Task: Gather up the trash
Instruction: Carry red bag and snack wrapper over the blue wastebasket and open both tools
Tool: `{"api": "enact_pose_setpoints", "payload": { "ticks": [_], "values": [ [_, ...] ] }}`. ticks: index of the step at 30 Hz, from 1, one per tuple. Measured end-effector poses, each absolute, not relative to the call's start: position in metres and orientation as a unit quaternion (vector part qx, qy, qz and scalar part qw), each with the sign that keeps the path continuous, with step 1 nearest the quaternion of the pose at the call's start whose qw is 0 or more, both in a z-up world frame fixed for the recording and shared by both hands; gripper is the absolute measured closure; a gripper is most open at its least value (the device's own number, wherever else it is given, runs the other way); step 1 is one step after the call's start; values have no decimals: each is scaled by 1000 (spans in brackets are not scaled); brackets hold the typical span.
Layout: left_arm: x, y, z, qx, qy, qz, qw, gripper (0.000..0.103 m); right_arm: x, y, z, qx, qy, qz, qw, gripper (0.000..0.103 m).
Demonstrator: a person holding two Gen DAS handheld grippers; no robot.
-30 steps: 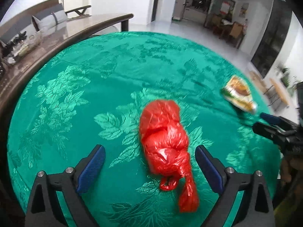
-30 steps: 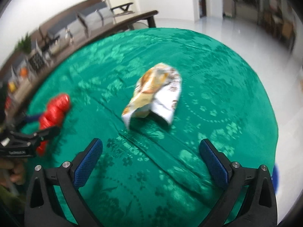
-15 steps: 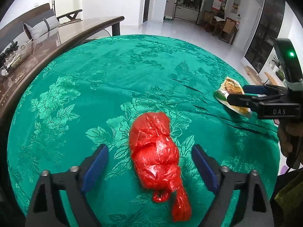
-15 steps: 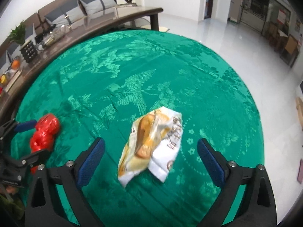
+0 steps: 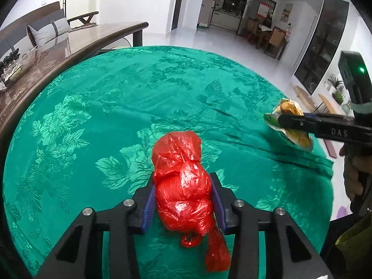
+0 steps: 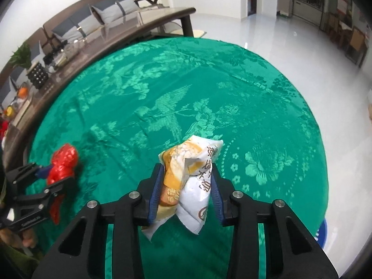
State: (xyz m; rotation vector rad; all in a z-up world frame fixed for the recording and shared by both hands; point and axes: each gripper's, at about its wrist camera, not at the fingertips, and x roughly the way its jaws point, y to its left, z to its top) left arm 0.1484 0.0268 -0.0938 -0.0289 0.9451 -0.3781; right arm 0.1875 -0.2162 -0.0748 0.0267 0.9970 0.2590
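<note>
Green brocade covers the table point(image 5: 116, 107), where the left claw point(image 5: 183, 200) grips the red bag point(image 5: 183, 186) and the right claw point(image 6: 186, 190) pinches the snack wrapper point(image 6: 188, 176); lift both straight up, squeezing firmly.

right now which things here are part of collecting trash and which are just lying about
Part of the job:
- knotted red plastic bag, clamped in the left tongs
- crumpled white and yellow snack wrapper, clamped in the right tongs

Just lying about:
- green floral tablecloth
- long dark wooden side table with clutter
- grey cushions on the bench
</note>
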Motion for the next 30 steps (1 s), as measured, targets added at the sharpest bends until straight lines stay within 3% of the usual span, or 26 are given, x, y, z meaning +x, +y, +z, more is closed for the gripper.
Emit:
{"api": "enact_pose_setpoints", "payload": {
  "ticks": [18,30],
  "values": [
    [92,-61,-60,-8,433,-298,851,61,61,-269,-30,47,450,84,888,65],
    [52,-234,-40,50,425,-387,817,61,-4,-407,-30,83,436,3,896,65]
  ]
}}
